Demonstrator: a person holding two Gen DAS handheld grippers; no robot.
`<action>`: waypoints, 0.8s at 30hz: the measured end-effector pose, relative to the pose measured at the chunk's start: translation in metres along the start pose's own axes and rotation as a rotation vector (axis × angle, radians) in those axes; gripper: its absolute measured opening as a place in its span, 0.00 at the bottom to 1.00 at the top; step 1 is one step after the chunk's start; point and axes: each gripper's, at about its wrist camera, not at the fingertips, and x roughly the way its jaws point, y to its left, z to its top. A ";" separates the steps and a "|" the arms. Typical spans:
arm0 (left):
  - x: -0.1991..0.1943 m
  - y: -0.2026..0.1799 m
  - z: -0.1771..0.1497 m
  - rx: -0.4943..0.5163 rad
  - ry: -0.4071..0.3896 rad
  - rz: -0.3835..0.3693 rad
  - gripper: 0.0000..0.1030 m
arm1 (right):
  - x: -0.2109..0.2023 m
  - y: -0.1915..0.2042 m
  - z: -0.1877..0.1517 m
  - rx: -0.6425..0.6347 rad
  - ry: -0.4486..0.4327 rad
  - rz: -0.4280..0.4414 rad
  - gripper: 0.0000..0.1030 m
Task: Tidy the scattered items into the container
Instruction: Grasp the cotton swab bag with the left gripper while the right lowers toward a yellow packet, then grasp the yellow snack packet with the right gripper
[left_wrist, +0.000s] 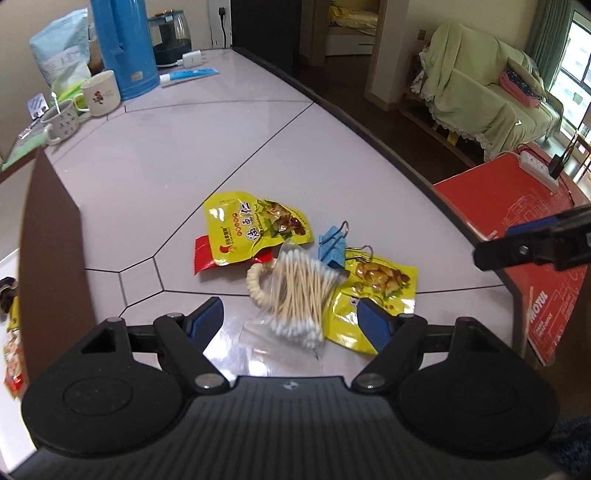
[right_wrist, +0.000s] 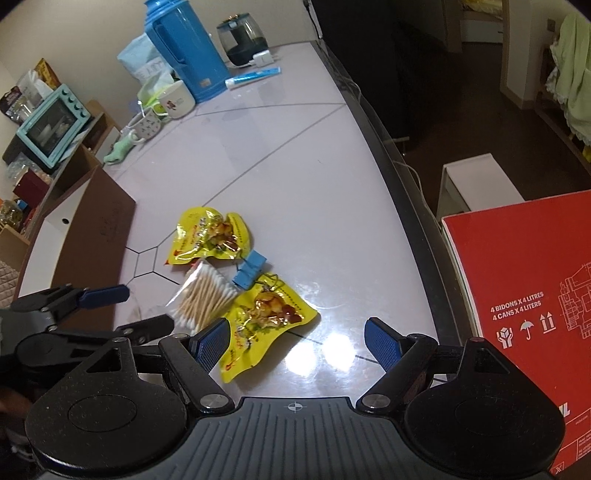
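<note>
A clear bag of cotton swabs (left_wrist: 299, 299) lies on the pale table between the open fingers of my left gripper (left_wrist: 291, 321); it also shows in the right wrist view (right_wrist: 205, 297). Around it lie two yellow snack packets (left_wrist: 255, 227) (left_wrist: 373, 295), a red packet (left_wrist: 207, 254), a blue binder clip (left_wrist: 334, 245) and a white bead bracelet (left_wrist: 256, 284). The brown cardboard box (left_wrist: 48, 236) stands at the left, with packets inside. My right gripper (right_wrist: 295, 343) is open and empty, over the table next to the near yellow packet (right_wrist: 266, 314).
At the far end stand a blue thermos (left_wrist: 123, 44), two mugs (left_wrist: 101, 92), a toothpaste tube (left_wrist: 186, 75) and a dark kettle (left_wrist: 171, 37). A red carton (right_wrist: 524, 306) stands past the table's right edge. A teal toaster oven (right_wrist: 51, 123) sits on a shelf at left.
</note>
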 end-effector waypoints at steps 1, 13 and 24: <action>0.006 0.001 0.001 0.001 0.007 -0.001 0.74 | 0.002 -0.001 0.001 0.003 0.004 0.000 0.80; 0.060 0.011 -0.006 -0.008 0.133 -0.025 0.56 | 0.027 -0.008 0.011 0.033 0.055 -0.004 0.80; 0.046 0.020 -0.014 -0.015 0.102 -0.075 0.27 | 0.064 -0.033 -0.002 0.318 0.149 0.160 0.80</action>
